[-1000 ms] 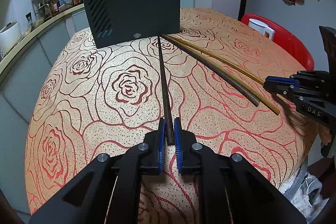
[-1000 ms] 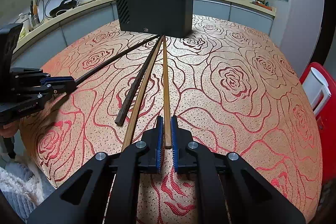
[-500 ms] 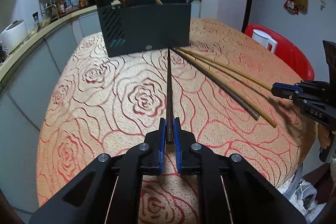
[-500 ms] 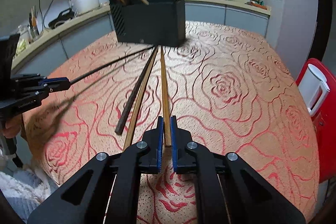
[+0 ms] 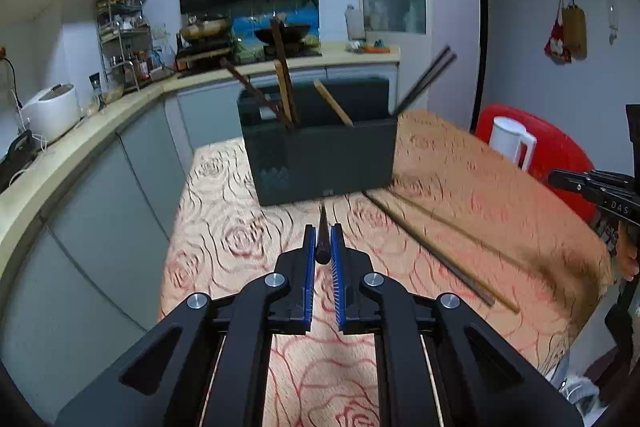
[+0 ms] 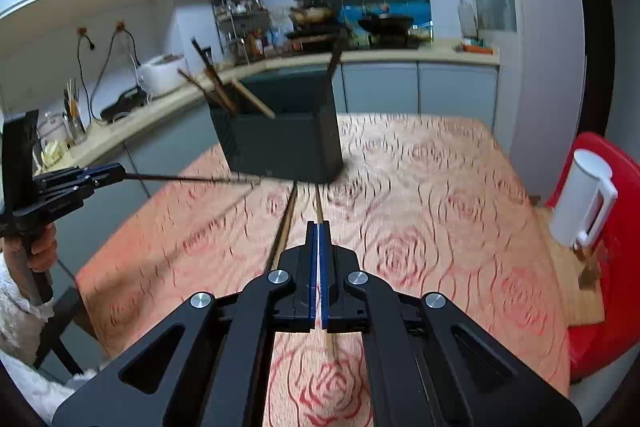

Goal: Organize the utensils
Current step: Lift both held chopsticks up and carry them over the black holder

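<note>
My left gripper (image 5: 323,247) is clamped on the butt end of the dark chopstick (image 5: 322,227), low in the middle of the left view. It is off the rose-patterned tablecloth (image 5: 460,167), tip aimed at the front wall of the black utensil holder (image 5: 320,155). The right view shows the same stick at the left edge, reaching level toward the holder's base.

My right gripper (image 6: 319,251) has its pads pressed together; they have just closed further, and I see nothing between them. The light chopstick (image 6: 318,203) seems to lie on the cloth under it, its near end showing below the pads, so I judge that grip missed or slipped. Two more sticks (image 5: 428,247) lie side by side on the cloth at right centre of the left view, and several already lean in the holder.

These chopsticks should be light, stiff and smooth. Held at the very end, the dark one can easily pivot between the pads, so a grip a little further in from the butt would steady it. The light one lies flat on soft cloth, so I would pinch it across its width near the thick end.

The only writing I can read is "DAS" on the right gripper's side, at the right edge of the left view. The holder's small front mark is illegible.
</note>
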A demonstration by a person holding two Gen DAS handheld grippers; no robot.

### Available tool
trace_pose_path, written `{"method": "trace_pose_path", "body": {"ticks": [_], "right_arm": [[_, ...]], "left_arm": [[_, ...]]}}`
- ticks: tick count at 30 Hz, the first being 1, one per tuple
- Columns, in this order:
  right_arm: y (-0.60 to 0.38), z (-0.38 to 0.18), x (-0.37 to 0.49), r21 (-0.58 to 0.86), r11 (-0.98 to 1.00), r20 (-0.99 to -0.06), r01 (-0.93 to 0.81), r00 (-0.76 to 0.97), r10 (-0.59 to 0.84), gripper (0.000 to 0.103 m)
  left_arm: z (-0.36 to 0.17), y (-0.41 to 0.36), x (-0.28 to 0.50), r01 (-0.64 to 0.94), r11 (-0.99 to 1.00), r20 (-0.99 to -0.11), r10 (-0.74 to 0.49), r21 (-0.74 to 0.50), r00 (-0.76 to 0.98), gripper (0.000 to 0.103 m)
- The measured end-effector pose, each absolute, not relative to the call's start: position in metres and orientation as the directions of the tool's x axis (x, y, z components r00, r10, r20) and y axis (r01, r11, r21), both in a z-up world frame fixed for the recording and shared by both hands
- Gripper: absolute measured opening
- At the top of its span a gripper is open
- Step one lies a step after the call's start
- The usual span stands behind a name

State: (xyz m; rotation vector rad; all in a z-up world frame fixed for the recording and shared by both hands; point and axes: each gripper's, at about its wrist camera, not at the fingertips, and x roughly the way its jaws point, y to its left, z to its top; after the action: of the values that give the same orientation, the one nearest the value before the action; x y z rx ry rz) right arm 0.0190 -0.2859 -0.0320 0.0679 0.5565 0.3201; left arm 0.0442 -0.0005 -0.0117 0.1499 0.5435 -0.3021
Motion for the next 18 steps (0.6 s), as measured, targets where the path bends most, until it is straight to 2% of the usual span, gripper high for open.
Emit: {"method": "trace_pose_path", "body": {"ticks": [7, 12, 18], "right_arm": [[-0.283, -0.030, 0.024, 0.122, 0.946, -0.510, -0.299, 0.799, 0.318, 0.002], [-0.284, -0.062, 0.018, 0.132, 0.944, -0.575, -0.303, 0.752, 0.322, 0.002], [-0.286, -0.108, 0.011, 0.083, 0.957, -0.675, -0.278, 0.691, 0.259, 0.003]], "left_arm": [[0.004, 0.005, 0.051, 0.311, 0.950, -0.506, -0.248, 0.041, 0.826, 0.007], [0.005, 0.003, 0.050, 0.311, 0.949, -0.506, -0.245, 0.049, 0.827, 0.007], [0.008, 0.005, 0.048, 0.307, 0.951, -0.495, -0.248, 0.041, 0.833, 0.007]]}}
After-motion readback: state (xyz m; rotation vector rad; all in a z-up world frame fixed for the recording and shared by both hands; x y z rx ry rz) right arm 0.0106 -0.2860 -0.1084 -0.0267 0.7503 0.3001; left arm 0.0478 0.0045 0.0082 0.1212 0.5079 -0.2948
